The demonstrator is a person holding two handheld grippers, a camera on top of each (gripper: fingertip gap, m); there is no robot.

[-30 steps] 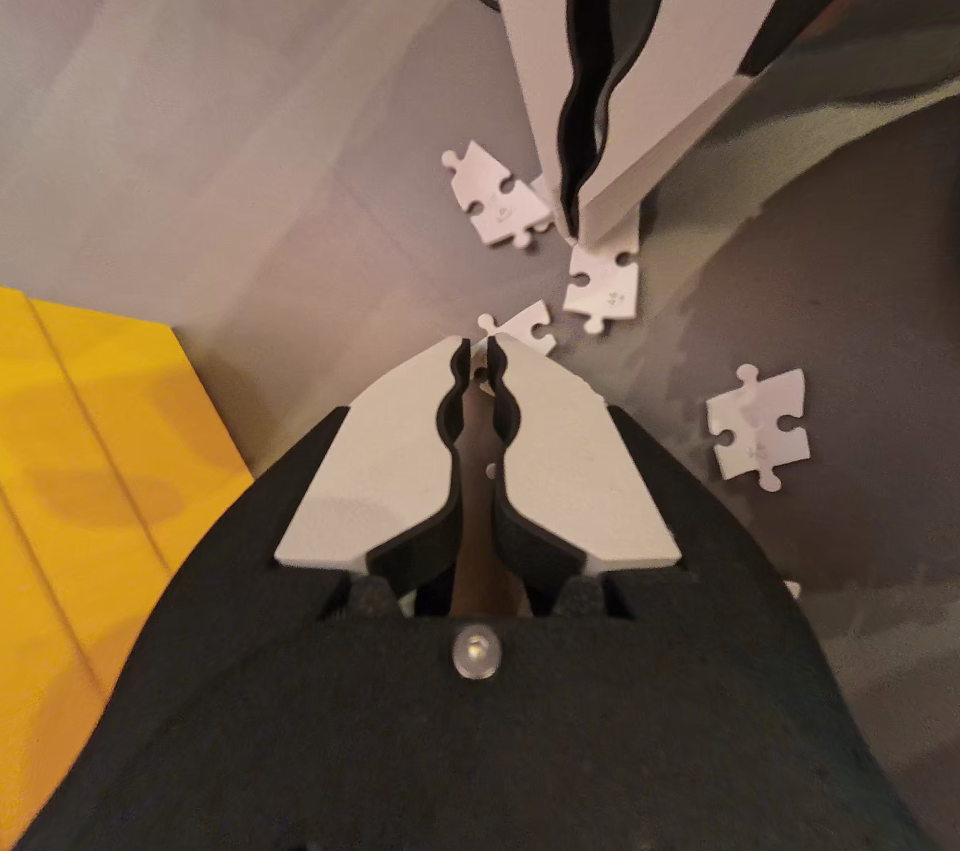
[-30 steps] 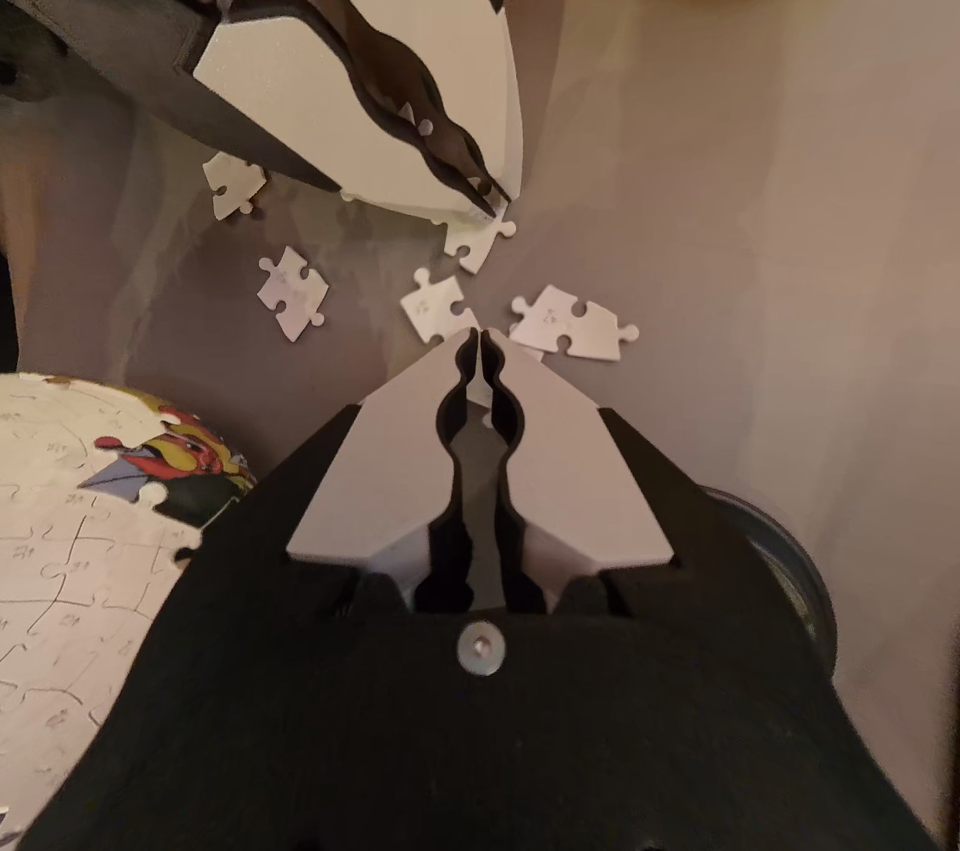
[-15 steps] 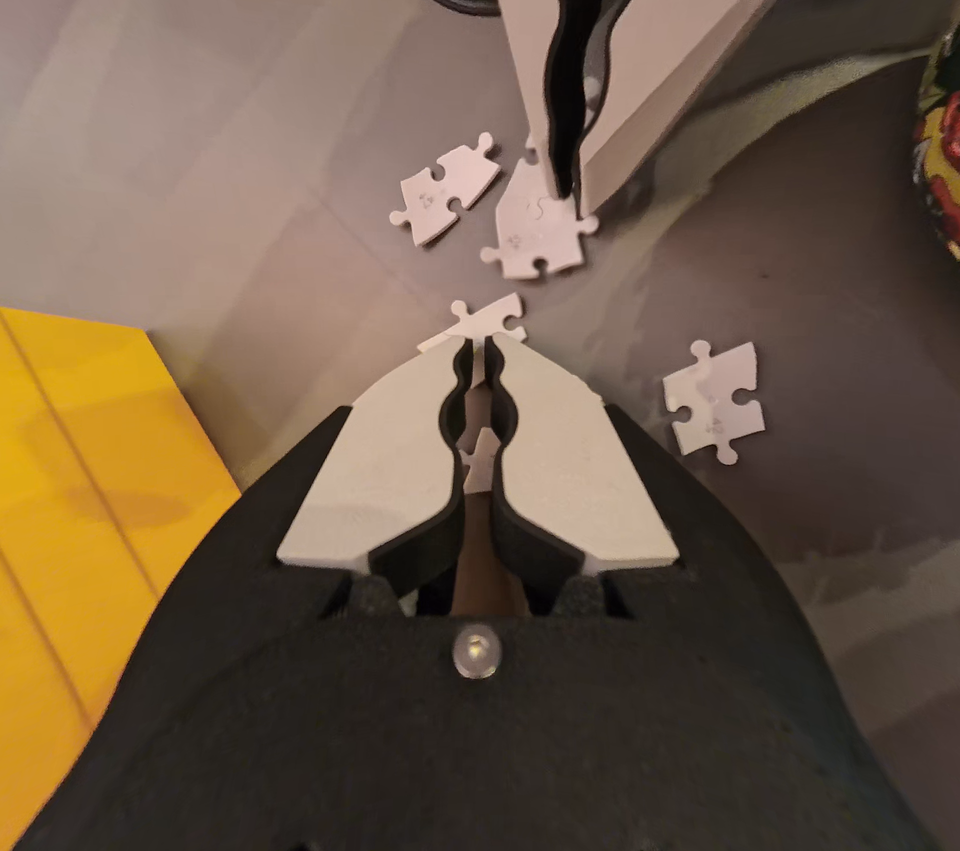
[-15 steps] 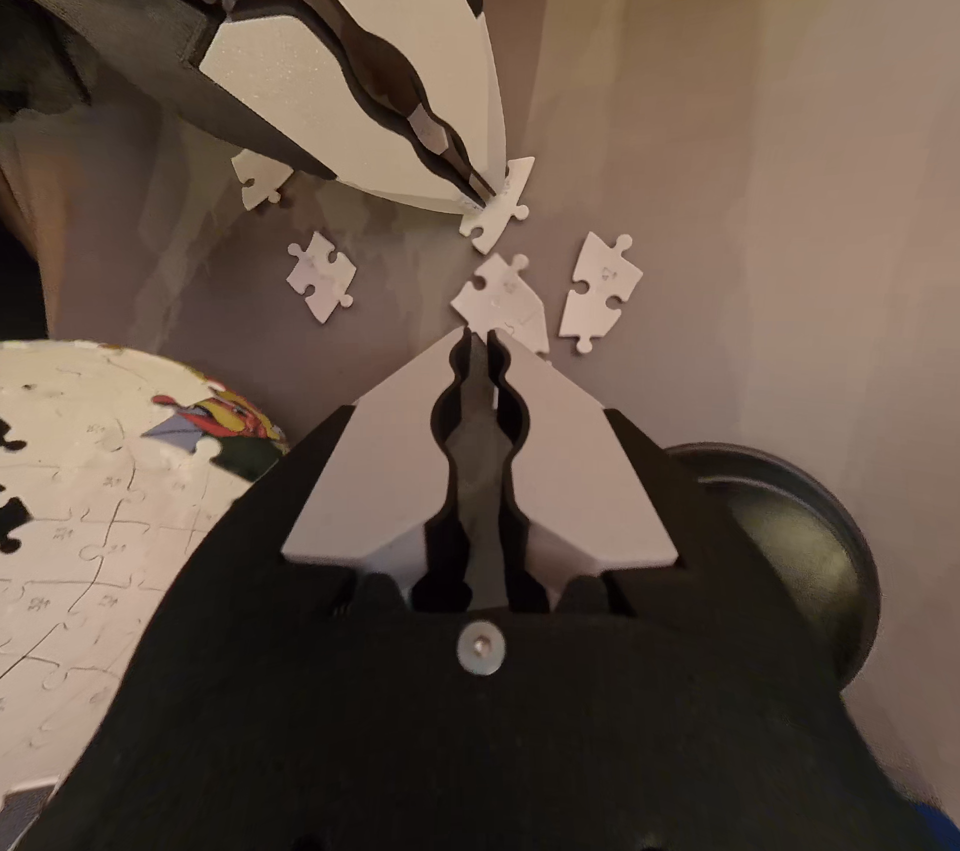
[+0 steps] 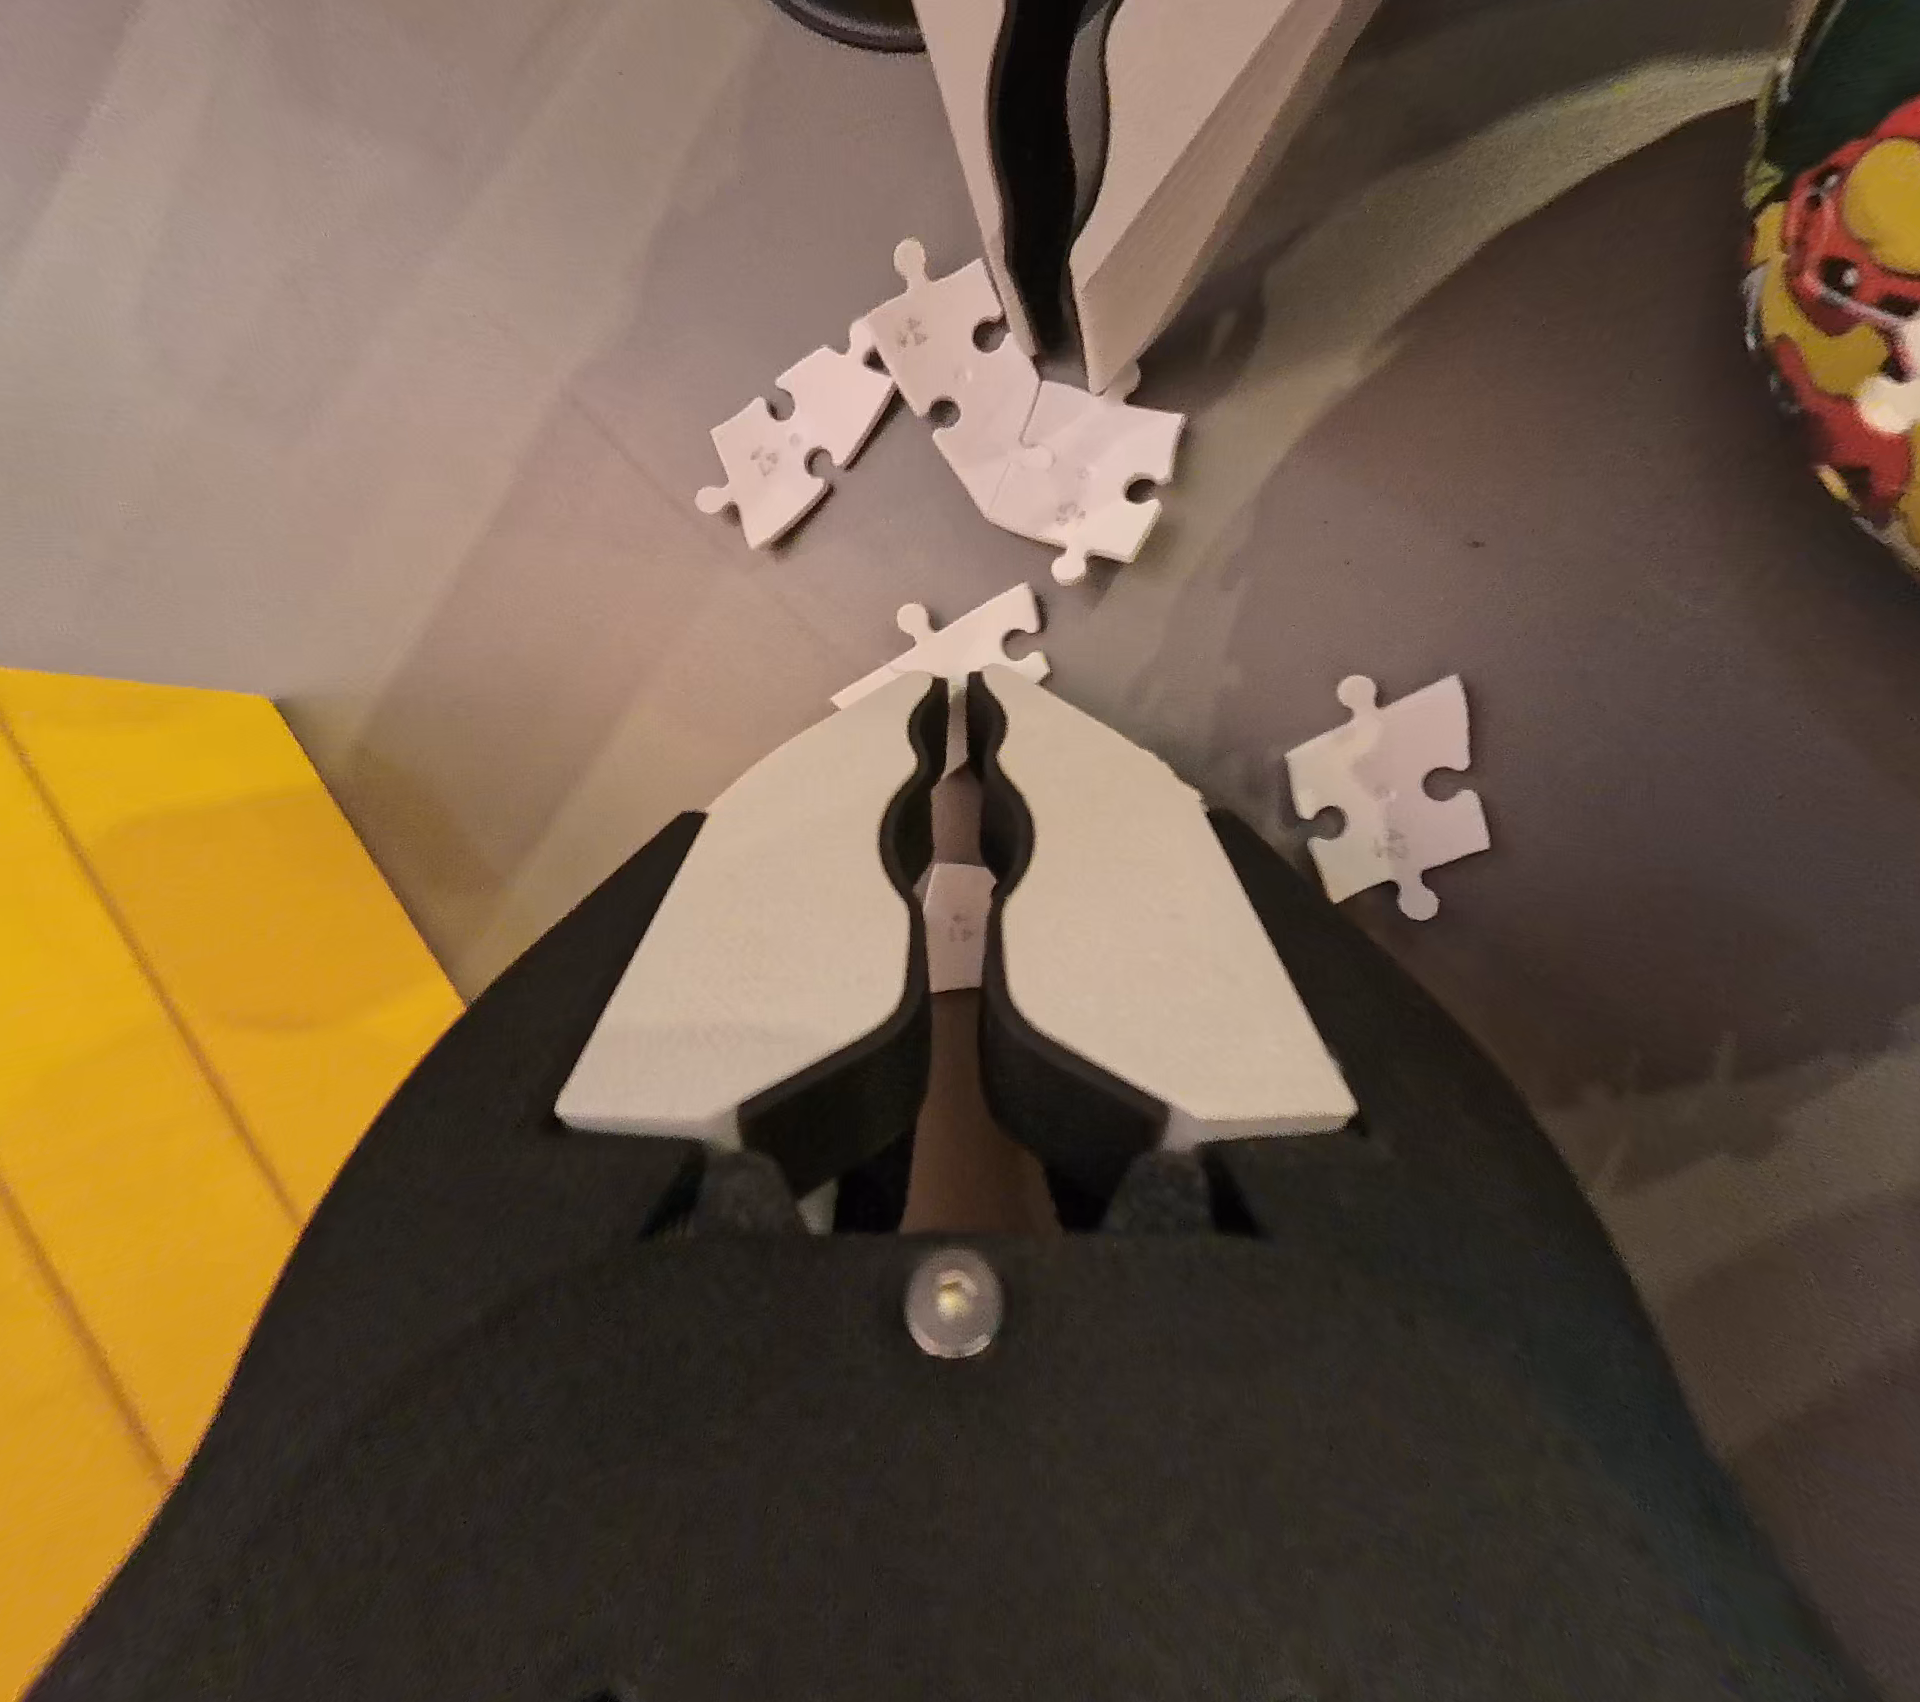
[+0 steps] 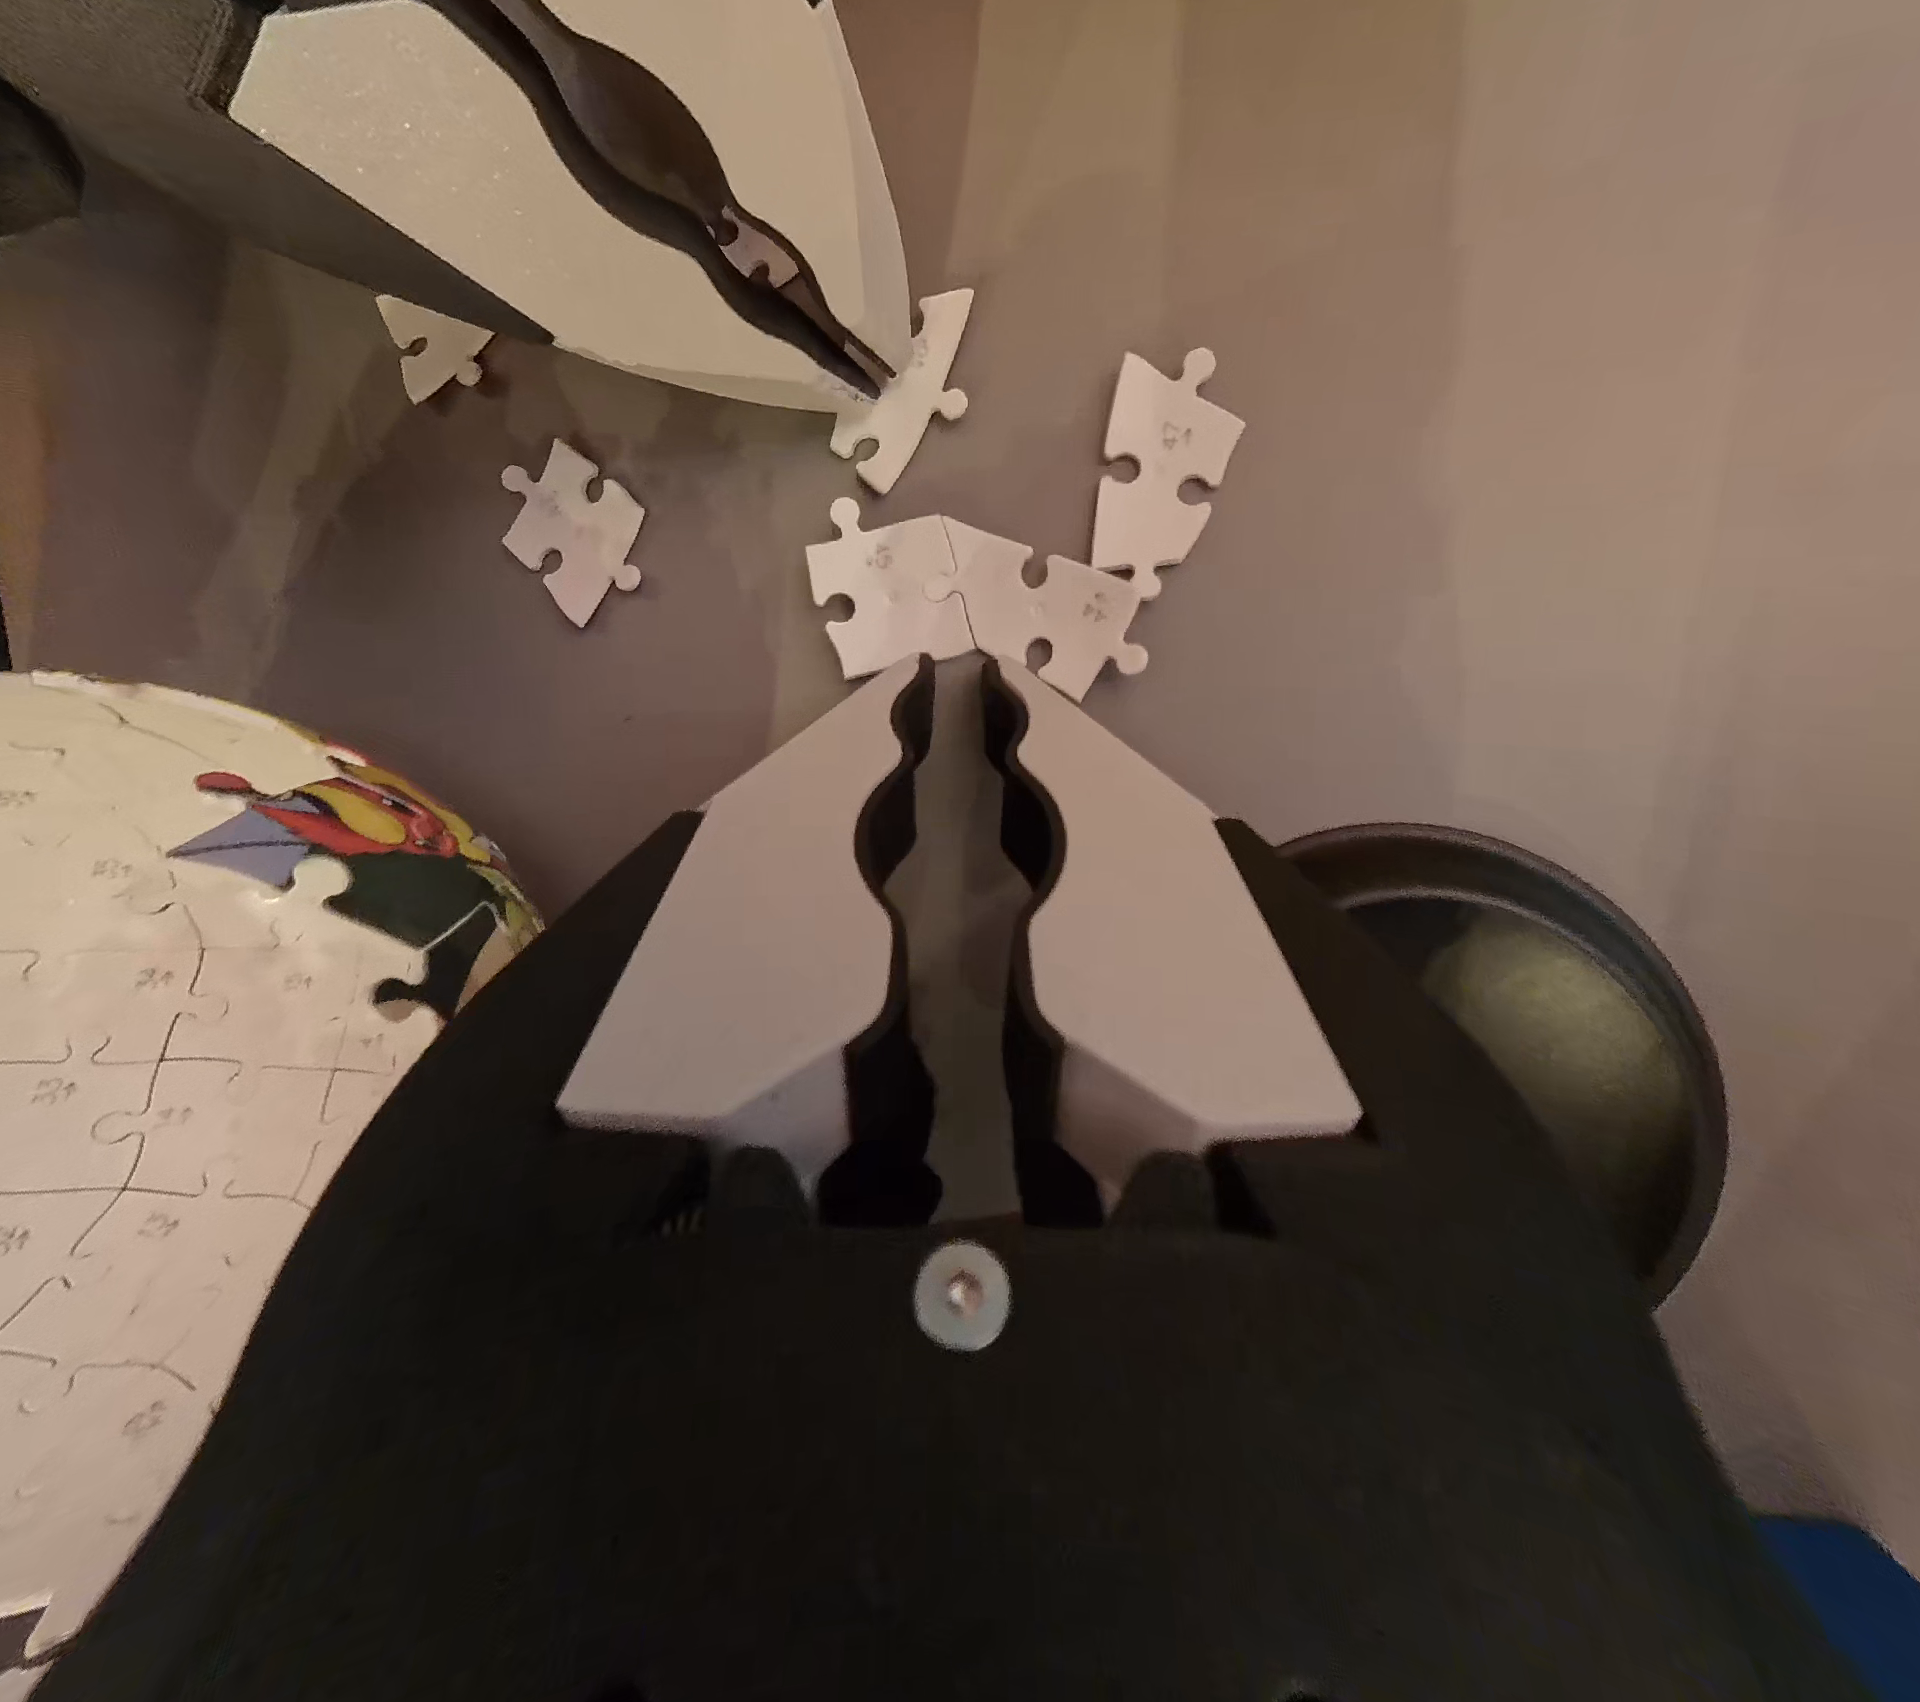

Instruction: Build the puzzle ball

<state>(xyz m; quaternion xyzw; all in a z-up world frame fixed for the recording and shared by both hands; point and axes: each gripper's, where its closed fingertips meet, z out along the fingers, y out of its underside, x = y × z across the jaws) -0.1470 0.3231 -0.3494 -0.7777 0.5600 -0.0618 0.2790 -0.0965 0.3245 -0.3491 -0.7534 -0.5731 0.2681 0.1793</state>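
Note:
The half-built puzzle ball (image 6: 156,1081) sits low on the left, white inside up; its printed side (image 5: 1849,302) shows in the left wrist view. My left gripper (image 5: 958,684) is shut on a white puzzle piece (image 5: 982,636) just above the grey table; the right wrist view shows it too (image 6: 873,383), with the piece (image 6: 914,405). My right gripper (image 6: 956,665) has its jaws slightly parted and empty. Its tips (image 5: 1070,348) stand at the edge of two joined pieces (image 6: 935,598) lying flat (image 5: 1039,447).
Loose white pieces lie around: one beside the pair (image 6: 1169,473), one to the left (image 6: 571,540), one under the left gripper (image 6: 431,348). A black round stand (image 6: 1538,1029) is at the right. A yellow box (image 5: 156,977) lies left of my left gripper. The left gripper's tips are roughly 6 cm from the right gripper's. From either gripper's tips it is about 20 cm to the half-built puzzle ball (image 6: 156,1081).
My right gripper turned its piece, set it down joined to another, and parted its jaws. My left gripper kept its piece and stayed close by.

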